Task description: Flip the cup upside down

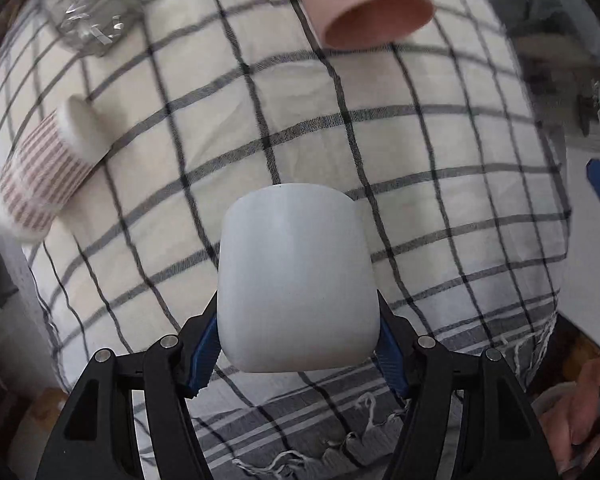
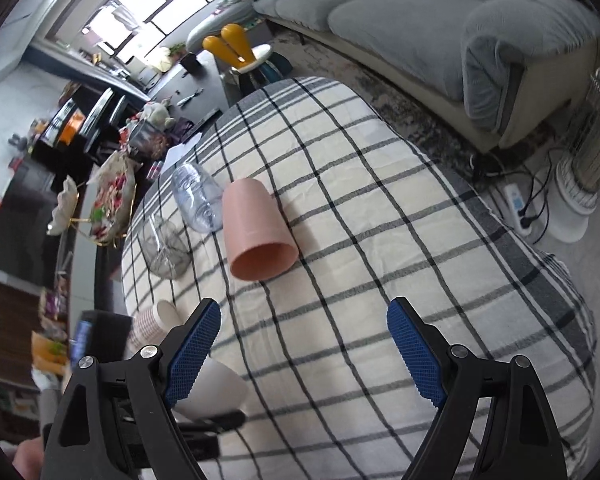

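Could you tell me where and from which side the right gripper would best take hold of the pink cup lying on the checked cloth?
The pink cup lies on its side, open mouth toward the right gripper. Probably best: grip across the round wall near mid-body, coming straight on from the mouth side with the jaws, now open, straddling it left and right. The clear bottle lies close on its left, so that side is tight.

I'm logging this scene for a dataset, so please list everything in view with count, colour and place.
white cup: 1, white, clamped in the left gripper above the cloth
pink cup: 1, pink, lying on its side mid-table
striped paper cup: 1, white with red stripes, lying at the table's left edge
clear plastic bottle: 1, transparent, on its side behind the pink cup
clear glass: 1, transparent, left of the pink cup
tablecloth: 1, cream with black checks, covering the table
sofa: 1, grey, beyond the table
left gripper: black, blue pads
right gripper: black, blue pads, empty
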Demonstrator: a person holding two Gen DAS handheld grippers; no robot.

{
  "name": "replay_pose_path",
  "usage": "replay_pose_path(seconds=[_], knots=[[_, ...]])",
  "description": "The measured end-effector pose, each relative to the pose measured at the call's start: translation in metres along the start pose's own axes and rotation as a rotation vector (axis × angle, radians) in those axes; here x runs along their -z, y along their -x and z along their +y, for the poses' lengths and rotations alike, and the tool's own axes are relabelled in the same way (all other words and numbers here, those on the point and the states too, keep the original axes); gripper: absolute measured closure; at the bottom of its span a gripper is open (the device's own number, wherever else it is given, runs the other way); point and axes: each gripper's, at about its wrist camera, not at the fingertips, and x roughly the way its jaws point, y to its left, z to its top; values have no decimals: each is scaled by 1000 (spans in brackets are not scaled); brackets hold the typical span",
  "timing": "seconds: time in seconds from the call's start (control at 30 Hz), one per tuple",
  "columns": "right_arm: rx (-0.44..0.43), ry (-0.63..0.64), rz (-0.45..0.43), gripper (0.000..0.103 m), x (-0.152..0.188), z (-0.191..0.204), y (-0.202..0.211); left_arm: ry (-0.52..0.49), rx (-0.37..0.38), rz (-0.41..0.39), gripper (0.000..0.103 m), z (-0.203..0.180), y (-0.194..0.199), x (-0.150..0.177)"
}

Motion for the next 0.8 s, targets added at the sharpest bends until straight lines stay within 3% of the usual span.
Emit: replay_pose_path(seconds=[0.07,0.33,0.43,0.63,0.8], knots=[[-7,-33,16,17,-9,-6,-11,-1,-36,33,37,1,-3,-18],[-30,-123,62,17,-37,-18,-51,-29,-22,175,37,4,-23,-64],[-38,-140,63,17,-46,-20,-58,-37,-71,170,37,5,-19,-74],[-39,-153,66,17,-54,-20,-65,-54,-71,154,36,4,-20,-75],[-39,-139,62,17,-53,-15,-57,-74,-91,97,21,3,8,-76]])
